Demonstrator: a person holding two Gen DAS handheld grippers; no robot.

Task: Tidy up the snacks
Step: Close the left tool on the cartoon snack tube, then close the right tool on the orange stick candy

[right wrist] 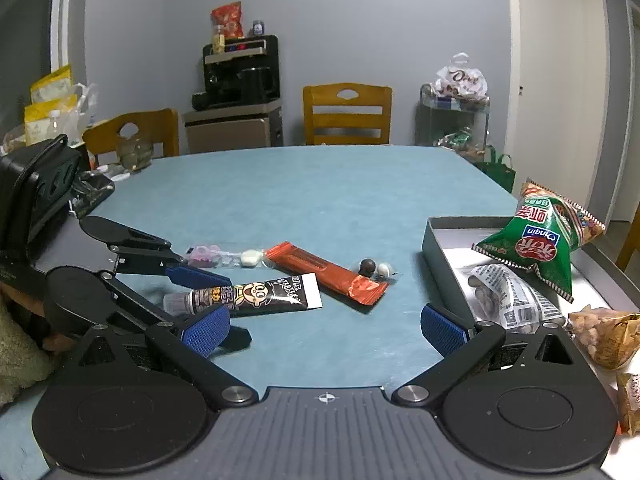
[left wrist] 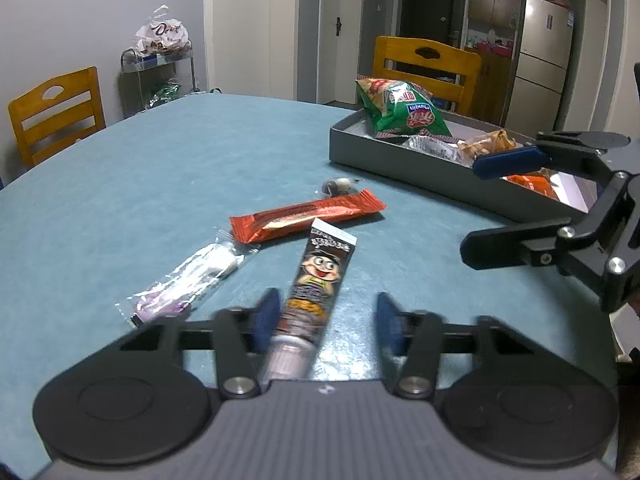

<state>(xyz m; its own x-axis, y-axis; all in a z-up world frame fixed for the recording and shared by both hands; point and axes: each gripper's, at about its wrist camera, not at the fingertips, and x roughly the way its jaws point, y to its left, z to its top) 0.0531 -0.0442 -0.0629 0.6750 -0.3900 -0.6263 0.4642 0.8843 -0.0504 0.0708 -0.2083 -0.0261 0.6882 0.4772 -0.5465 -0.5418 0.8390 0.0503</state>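
A black tube snack with a cartoon face [left wrist: 316, 276] lies on the blue table between the fingers of my left gripper [left wrist: 326, 314]. It rests close against the left pad, and a clear gap separates it from the right pad. The right wrist view shows the same tube [right wrist: 260, 296] with the left gripper [right wrist: 210, 306] straddling its cap end. My right gripper [right wrist: 324, 332] is open and empty over the table beside the grey tray [right wrist: 434, 256]. A red bar [left wrist: 308, 216], a clear packet [left wrist: 188, 280] and a small packet of chocolate balls [left wrist: 338, 186] lie loose on the table.
The grey tray [left wrist: 400, 160] holds a green chip bag [left wrist: 408, 112], a silver packet [right wrist: 504, 292] and brown snack packs [right wrist: 604, 336]. Wooden chairs [left wrist: 56, 112] [right wrist: 346, 114] stand around the table. A black case [right wrist: 36, 192] sits at the table's left edge.
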